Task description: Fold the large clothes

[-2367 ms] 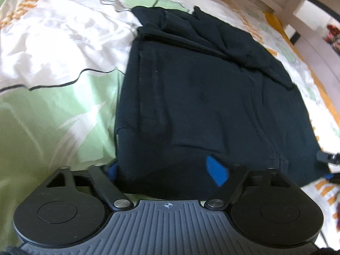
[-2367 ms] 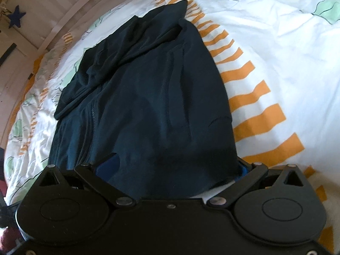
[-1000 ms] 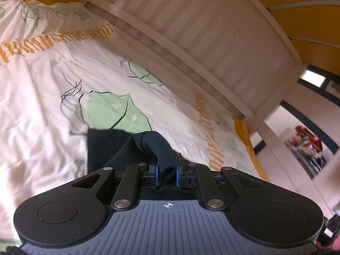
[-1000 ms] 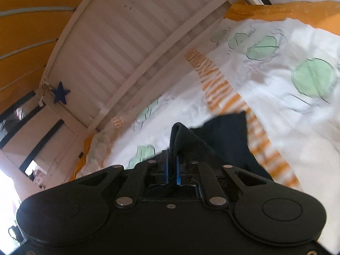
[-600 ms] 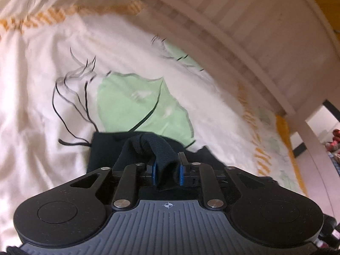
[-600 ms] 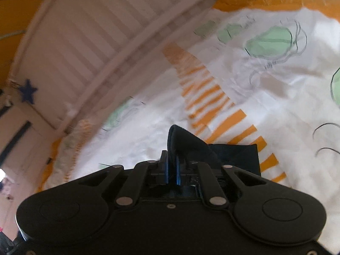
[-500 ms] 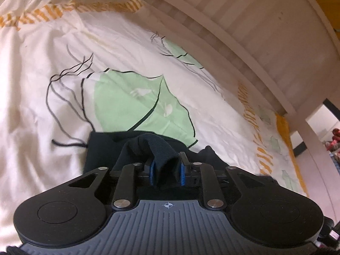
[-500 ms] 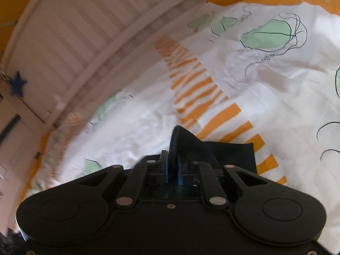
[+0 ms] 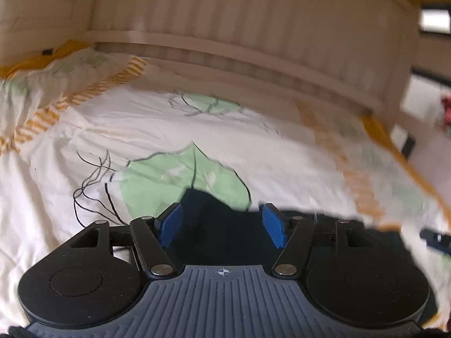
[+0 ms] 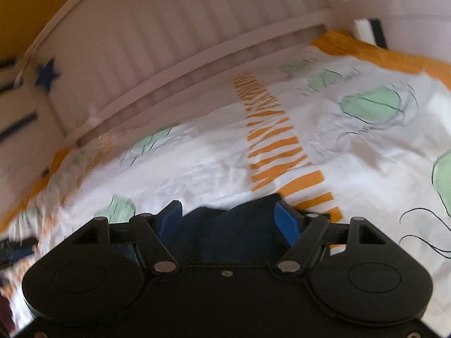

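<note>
The dark navy garment (image 9: pixel 203 211) lies on the bedspread, and only its near edge shows past each gripper. In the left wrist view my left gripper (image 9: pixel 222 224) has its jaws opening, and the blue pads (image 9: pixel 172 224) stand apart from a fold of cloth that lies loose between them. In the right wrist view my right gripper (image 10: pixel 228 222) is opening as well. A peak of the garment (image 10: pixel 251 211) sits between its blue pads (image 10: pixel 289 224) without being pressed. Most of the garment is hidden under the gripper bodies.
The white bedspread (image 9: pixel 169 129) with green leaves and orange stripes stretches ahead to a slatted white headboard (image 9: pixel 253 28). A blue star (image 10: pixel 48 76) hangs on the headboard at the left. The other gripper's tip (image 9: pixel 435 239) shows at the right edge of the left view.
Both grippers went from shut on folds of the garment to open, releasing the cloth. Both moved forward and lower over the bed and rolled level.
</note>
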A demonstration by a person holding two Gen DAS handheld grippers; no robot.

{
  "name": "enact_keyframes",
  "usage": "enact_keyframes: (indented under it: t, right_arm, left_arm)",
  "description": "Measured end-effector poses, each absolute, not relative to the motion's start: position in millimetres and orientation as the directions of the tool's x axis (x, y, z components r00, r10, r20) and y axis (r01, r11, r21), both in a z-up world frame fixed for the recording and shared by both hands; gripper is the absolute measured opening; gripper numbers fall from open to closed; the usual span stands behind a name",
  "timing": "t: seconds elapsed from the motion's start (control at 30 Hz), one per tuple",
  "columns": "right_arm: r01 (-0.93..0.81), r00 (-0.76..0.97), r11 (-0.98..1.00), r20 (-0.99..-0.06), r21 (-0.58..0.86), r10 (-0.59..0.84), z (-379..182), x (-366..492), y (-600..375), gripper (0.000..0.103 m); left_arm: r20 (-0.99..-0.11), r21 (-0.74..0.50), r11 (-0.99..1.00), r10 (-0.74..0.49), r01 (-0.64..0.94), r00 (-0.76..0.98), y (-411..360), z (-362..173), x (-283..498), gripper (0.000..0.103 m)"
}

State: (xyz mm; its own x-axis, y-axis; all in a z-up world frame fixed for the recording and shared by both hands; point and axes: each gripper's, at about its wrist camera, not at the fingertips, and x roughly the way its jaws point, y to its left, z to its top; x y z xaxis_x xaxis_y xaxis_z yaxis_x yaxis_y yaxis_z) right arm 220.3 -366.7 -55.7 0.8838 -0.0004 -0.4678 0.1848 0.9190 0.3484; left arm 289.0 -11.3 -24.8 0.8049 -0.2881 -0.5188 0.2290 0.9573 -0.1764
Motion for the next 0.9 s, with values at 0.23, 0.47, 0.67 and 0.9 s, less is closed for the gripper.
enact_keyframes:
  t: [0.23, 0.47, 0.67, 0.9]
  right_arm:
    - [0.054, 0.853, 0.990, -0.521, 0.130, 0.022, -67.7, 223.1, -296.5, 0.076]
    - [0.048, 0.796, 0.999, -0.604, -0.019, -0.049, -114.8, 234.1, -266.7, 0.084]
    - [0.076, 0.818, 0.997, -0.570, -0.019, -0.073, -127.7, 230.3, -266.6, 0.090]
    - [0.090, 0.836, 0.996, -0.544, 0.003, -0.074, -132.7, 224.9, -269.6, 0.093]
  left_arm:
    - [-0.614, -0.082, 0.965, -0.246, 0.249, 0.750, -38.6, -58.5, 281.0, 0.068]
    - [-0.661, -0.052, 0.975, -0.195, 0.216, 0.725, -20.6, -103.9, 290.5, 0.081]
    - [-0.624, -0.018, 0.974, -0.186, 0.224, 0.759, -25.8, -115.9, 284.1, 0.087]
    - [-0.585, -0.006, 0.977, -0.178, 0.215, 0.791, -29.5, -121.1, 276.6, 0.088]
